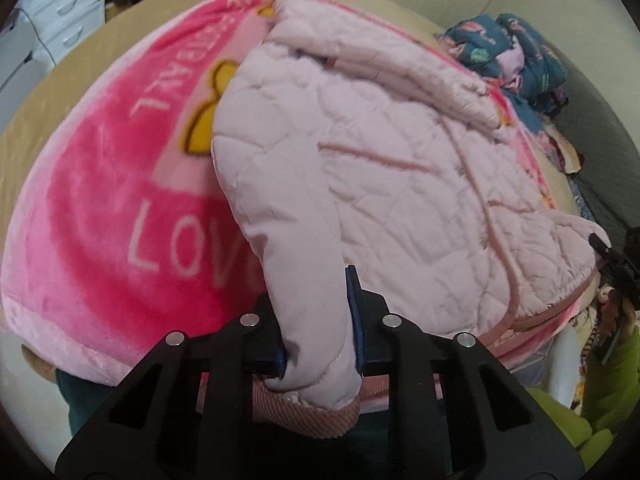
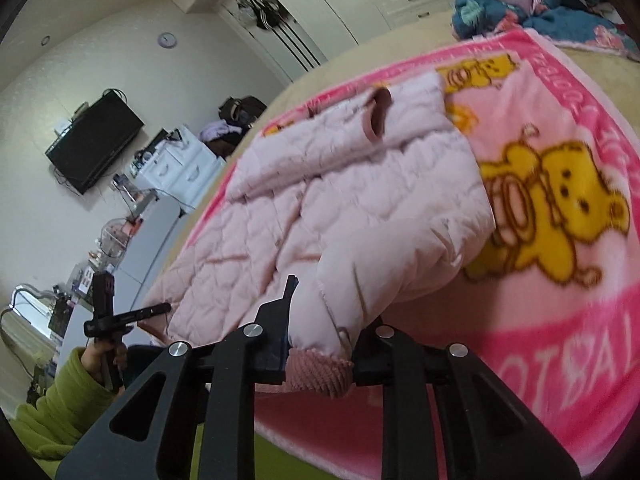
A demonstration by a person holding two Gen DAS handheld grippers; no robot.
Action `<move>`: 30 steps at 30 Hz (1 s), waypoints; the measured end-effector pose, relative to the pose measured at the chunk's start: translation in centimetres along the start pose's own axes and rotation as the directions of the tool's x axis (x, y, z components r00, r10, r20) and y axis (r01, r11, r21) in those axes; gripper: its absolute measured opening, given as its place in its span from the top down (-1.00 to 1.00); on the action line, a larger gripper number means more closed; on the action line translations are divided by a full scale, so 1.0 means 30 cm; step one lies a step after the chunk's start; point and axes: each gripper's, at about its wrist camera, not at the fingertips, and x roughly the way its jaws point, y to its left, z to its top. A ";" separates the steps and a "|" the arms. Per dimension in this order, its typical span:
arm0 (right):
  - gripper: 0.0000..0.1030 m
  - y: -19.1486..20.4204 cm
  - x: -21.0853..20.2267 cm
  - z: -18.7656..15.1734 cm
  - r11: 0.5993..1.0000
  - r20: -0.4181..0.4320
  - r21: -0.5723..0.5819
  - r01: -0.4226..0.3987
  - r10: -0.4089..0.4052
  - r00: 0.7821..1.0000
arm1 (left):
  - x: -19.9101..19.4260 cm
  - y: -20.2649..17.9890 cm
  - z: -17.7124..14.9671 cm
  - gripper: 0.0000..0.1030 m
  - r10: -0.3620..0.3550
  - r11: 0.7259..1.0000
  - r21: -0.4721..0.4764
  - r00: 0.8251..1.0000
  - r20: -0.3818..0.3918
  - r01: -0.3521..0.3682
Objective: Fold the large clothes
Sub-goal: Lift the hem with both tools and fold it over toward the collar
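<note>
Clamping 1 ribbed cuff each, the left claw (image 1: 320,320) and the right claw (image 2: 320,332) are both clenched on sleeve ends of the pale pink quilted jacket (image 1: 400,184) at the near edge of the bed (image 1: 40,120). Beyond them the jacket lies spread on a pink cartoon blanket (image 1: 100,200) across the bed's middle, its far part already turned over. I judge the fold barely begun: both sleeves still need laying inward, then the body doubled. A heap of other clothes (image 1: 516,56) waits toward the far corner.

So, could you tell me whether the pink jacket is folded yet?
Partly: the pink jacket lies spread on the blanket, one sleeve folded across.
</note>
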 end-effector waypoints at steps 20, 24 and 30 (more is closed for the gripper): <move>0.65 0.007 -0.010 0.167 0.998 0.173 0.013 -0.067 0.064 0.983 | -0.157 -0.133 0.226 0.72 -0.026 1.000 0.018 0.974 0.225 0.023; 0.65 0.004 -0.004 0.198 0.997 0.191 0.013 -0.072 0.068 0.979 | -0.160 -0.153 0.262 0.72 -0.025 1.000 0.022 0.970 0.242 0.020; 0.65 -0.004 0.012 0.249 0.997 0.217 0.017 -0.075 0.070 0.974 | -0.153 -0.166 0.318 0.72 -0.021 1.000 0.027 0.965 0.260 0.015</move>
